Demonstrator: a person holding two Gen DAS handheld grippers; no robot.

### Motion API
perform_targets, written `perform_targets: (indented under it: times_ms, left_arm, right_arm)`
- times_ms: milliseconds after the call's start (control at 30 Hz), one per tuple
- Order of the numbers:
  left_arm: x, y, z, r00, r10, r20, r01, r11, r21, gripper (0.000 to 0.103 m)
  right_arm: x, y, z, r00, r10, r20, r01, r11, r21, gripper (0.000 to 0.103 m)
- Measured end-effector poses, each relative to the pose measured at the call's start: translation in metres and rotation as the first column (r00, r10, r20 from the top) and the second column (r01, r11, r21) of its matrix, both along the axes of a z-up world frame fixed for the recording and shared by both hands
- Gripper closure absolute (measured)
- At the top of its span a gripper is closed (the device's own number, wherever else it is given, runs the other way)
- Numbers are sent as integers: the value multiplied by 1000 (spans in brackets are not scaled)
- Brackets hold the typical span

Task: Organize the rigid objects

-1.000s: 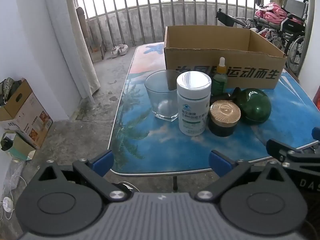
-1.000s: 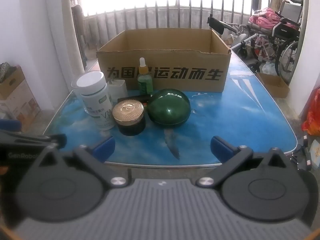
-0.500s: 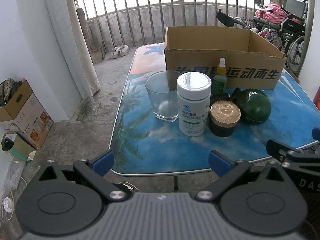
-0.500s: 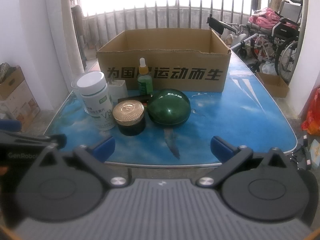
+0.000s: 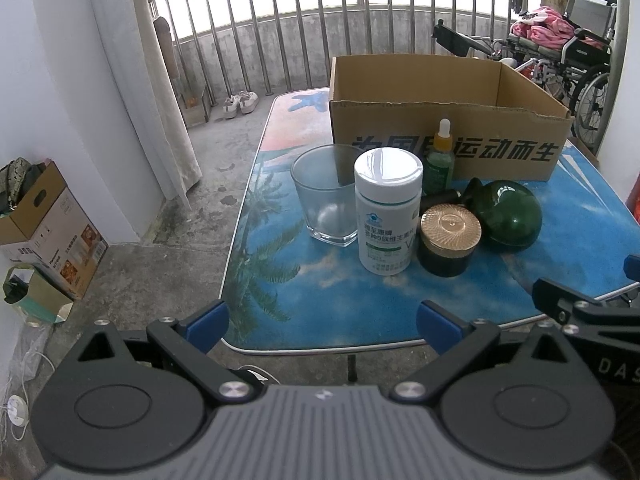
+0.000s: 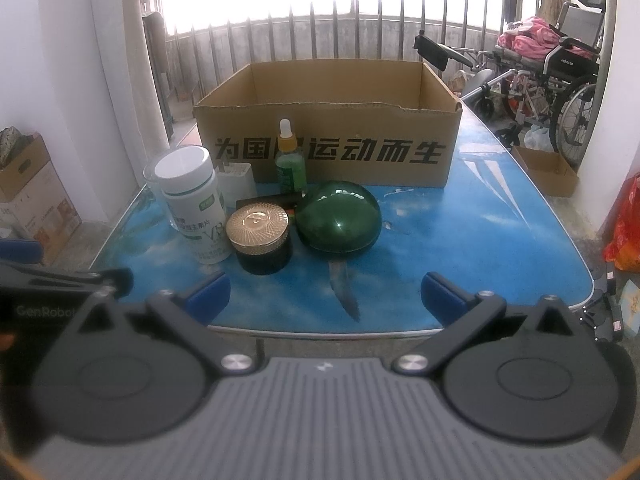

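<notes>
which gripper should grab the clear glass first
Left. The clear glass stands nearest the left hand-held gripper, unobstructed. From the right wrist view it hides behind the white bottle.

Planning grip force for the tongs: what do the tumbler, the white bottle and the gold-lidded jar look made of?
Tumbler: clear glass, judging by its thick see-through base. White bottle: likely plastic, matte and opaque with a printed label. Gold-lidded jar: dark glossy body, glass or plastic; the ribbed lid shines like metal but may be plated plastic.
</notes>
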State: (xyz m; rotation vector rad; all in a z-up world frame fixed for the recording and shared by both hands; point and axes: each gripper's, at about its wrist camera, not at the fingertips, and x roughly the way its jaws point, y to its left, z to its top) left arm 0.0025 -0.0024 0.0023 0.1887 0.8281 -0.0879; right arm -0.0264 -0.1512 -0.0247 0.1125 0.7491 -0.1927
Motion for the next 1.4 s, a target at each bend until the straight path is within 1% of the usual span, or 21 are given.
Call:
perform_targets:
  times_ms: [1400]
  left_arm:
    - [-1,1,-1,1000,0,1,0,1000,-2,3]
  right_arm:
    - [-1,1,0,1000,0,2,0,1000,-2,1]
